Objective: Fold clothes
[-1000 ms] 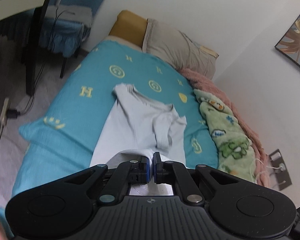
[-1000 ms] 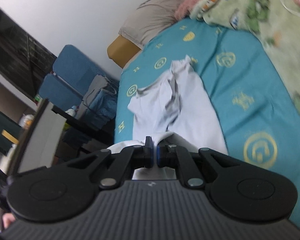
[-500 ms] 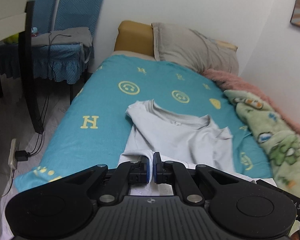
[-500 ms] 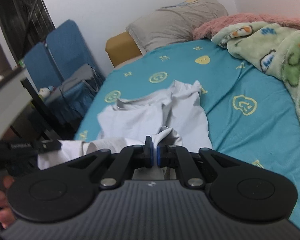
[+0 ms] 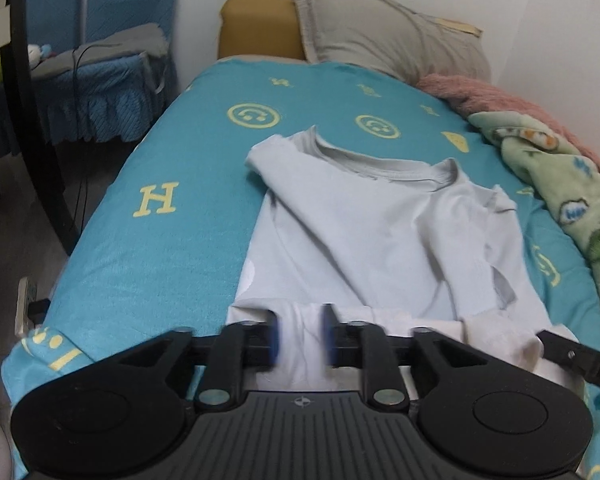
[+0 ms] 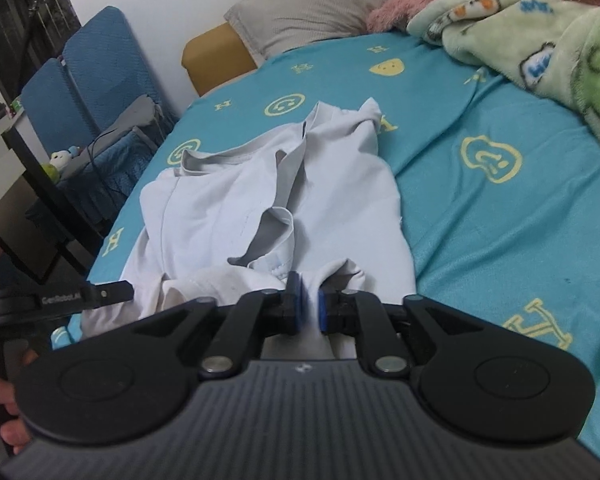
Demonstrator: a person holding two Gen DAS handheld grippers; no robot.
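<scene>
A pale grey T-shirt (image 5: 372, 236) lies on the teal bed sheet (image 5: 172, 264), collar toward the pillows, sleeves folded inward. It also shows in the right wrist view (image 6: 236, 204). My left gripper (image 5: 302, 340) is at the shirt's bottom hem, left side, its jaws parted with the hem cloth lying loose between them. My right gripper (image 6: 309, 312) is at the hem's right side, jaws slightly parted around a pinch of the hem. Each gripper's tip shows in the other's view, the right one (image 5: 580, 360) and the left one (image 6: 84, 294).
Grey pillow (image 5: 392, 36) and mustard cushion (image 5: 260, 28) lie at the bed's head. A green and pink blanket (image 5: 560, 168) is bunched along the right side by the wall. A blue chair (image 5: 100, 64) and dark table leg (image 5: 32, 128) stand left of the bed.
Both grippers came down with the hem to the bed's near end, the shirt now lying flat. Both jaws, shut before, have parted, the left one wider.
</scene>
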